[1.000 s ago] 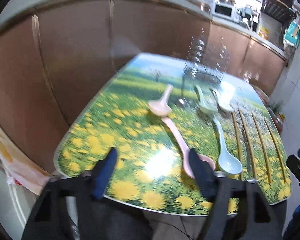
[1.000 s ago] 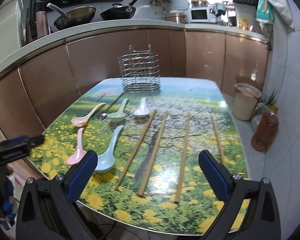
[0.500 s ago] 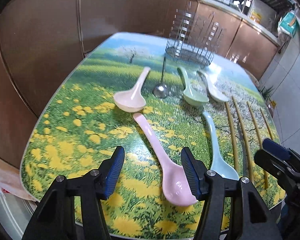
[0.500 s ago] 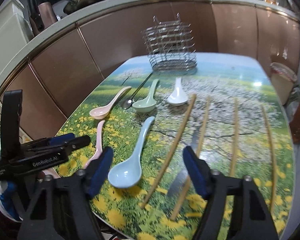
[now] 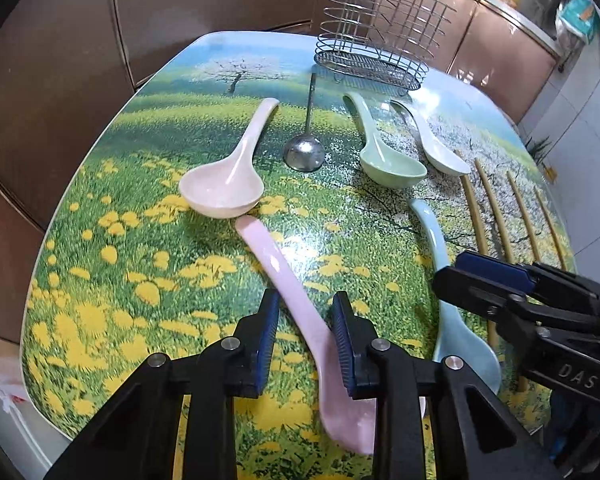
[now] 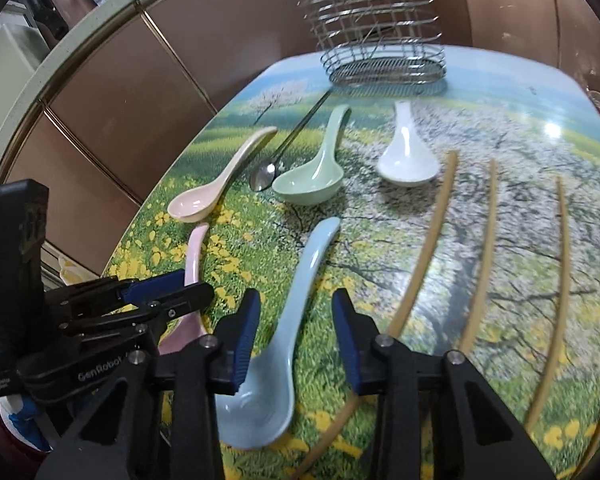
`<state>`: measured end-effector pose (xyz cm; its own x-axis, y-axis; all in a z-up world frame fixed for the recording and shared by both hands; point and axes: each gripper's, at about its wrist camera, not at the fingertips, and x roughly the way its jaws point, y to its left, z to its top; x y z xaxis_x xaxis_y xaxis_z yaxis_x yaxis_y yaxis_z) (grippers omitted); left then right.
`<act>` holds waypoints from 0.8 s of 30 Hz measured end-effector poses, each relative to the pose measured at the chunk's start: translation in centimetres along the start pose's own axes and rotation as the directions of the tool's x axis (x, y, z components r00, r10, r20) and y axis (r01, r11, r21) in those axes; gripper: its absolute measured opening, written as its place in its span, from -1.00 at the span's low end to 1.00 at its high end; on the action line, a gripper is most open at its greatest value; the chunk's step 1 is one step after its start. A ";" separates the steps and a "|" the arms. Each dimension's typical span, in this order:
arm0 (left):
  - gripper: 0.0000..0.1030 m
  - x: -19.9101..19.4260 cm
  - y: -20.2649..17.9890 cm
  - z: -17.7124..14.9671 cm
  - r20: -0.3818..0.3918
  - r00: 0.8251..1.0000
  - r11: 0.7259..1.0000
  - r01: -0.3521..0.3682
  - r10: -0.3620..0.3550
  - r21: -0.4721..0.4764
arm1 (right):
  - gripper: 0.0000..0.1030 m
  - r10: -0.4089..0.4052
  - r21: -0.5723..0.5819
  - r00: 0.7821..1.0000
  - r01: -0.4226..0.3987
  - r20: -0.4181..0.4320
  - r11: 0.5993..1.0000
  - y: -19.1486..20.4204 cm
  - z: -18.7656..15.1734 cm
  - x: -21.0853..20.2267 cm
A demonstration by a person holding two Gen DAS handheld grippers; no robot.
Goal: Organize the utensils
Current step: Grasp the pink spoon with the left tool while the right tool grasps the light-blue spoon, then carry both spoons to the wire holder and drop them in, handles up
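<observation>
My left gripper (image 5: 306, 336) is open, its jaws on either side of the handle of a pink spoon (image 5: 288, 280), not closed on it. My right gripper (image 6: 294, 332) is open and straddles the handle of a light blue spoon (image 6: 296, 300). A cream spoon (image 5: 230, 176), a metal spoon (image 5: 305, 148), a green spoon (image 5: 380, 152) and a white spoon (image 5: 432, 140) lie farther back. Several wooden chopsticks (image 6: 484, 248) lie on the right. A wire utensil rack (image 5: 376, 36) stands at the table's far end.
The table (image 5: 112, 240) has a printed meadow top, and its left and near edges are close. Brown cabinet fronts (image 5: 52, 60) run behind and to the left. The right gripper shows in the left wrist view (image 5: 540, 304).
Both grippers have moved forward and down onto the table. The left jaws have narrowed around the pink spoon handle and the right jaws around the blue spoon handle.
</observation>
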<state>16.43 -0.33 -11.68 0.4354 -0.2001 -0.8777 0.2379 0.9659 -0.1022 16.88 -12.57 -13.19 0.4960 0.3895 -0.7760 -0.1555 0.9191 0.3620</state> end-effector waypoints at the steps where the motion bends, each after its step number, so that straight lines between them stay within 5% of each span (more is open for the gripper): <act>1: -0.51 0.1 0.0 0.1 -0.002 1.000 1.000 -0.002 0.002 0.007 | -0.40 -0.001 -0.006 1.000 0.001 -0.001 1.000 0.0 0.1 0.2; 10: -0.52 0.4 0.4 0.5 -0.007 1.000 0.999 0.014 -0.014 0.034 | -0.73 -0.051 -0.085 0.997 0.047 -0.052 0.995 1.2 1.3 1.6; 17: -0.80 0.7 0.4 0.8 0.000 1.000 0.999 0.012 -0.012 0.045 | -0.83 -0.036 -0.066 0.998 0.032 -0.059 0.997 0.9 1.3 1.4; 24: -0.80 0.5 0.5 0.5 0.025 1.000 0.999 0.004 -0.005 0.047 | -0.83 -0.016 -0.038 1.000 0.015 -0.022 0.999 1.2 0.8 0.6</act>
<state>17.14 -0.04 -11.91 0.4553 -0.2090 -0.8654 0.2801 0.9563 -0.0836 17.72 -11.31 -12.83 0.4797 0.3763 -0.7926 -0.1808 0.9264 0.3303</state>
